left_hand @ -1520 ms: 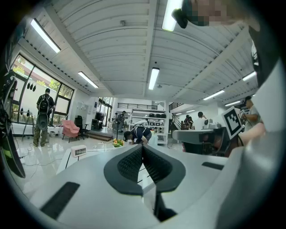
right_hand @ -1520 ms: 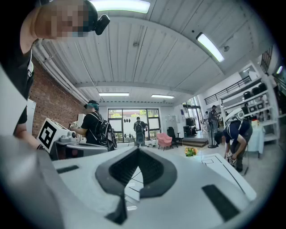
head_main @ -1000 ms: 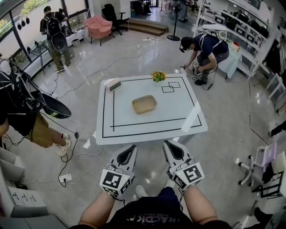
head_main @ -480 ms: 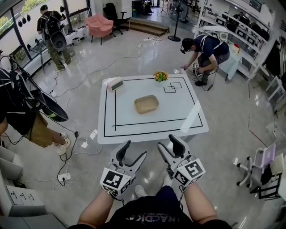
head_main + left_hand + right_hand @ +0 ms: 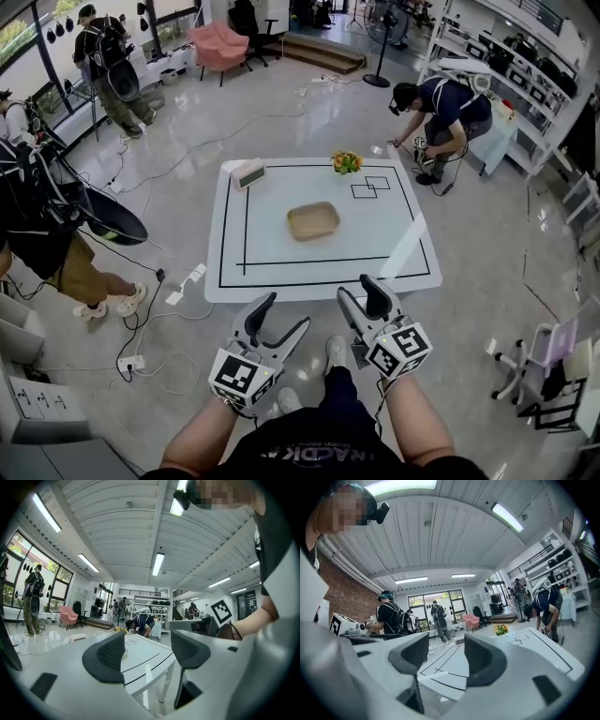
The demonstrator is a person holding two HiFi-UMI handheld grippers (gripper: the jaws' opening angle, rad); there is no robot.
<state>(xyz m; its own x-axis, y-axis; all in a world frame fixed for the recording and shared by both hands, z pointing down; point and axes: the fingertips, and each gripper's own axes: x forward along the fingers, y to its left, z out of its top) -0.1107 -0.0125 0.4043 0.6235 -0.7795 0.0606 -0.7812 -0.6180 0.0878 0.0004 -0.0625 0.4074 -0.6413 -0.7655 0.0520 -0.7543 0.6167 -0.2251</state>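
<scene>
Low in the frame, the left gripper [image 5: 284, 315] and right gripper [image 5: 361, 292], shut a moment ago, now hold their jaws apart, empty. The tan tray [image 5: 313, 221] lies mid-frame on the white table [image 5: 281, 272], well apart from both.

white device [image 5: 249, 173], upper left of table [image 5: 394, 253]: face too small to be read; yellow-green item [image 5: 347, 162] at its upper edge: unidentified.
</scene>
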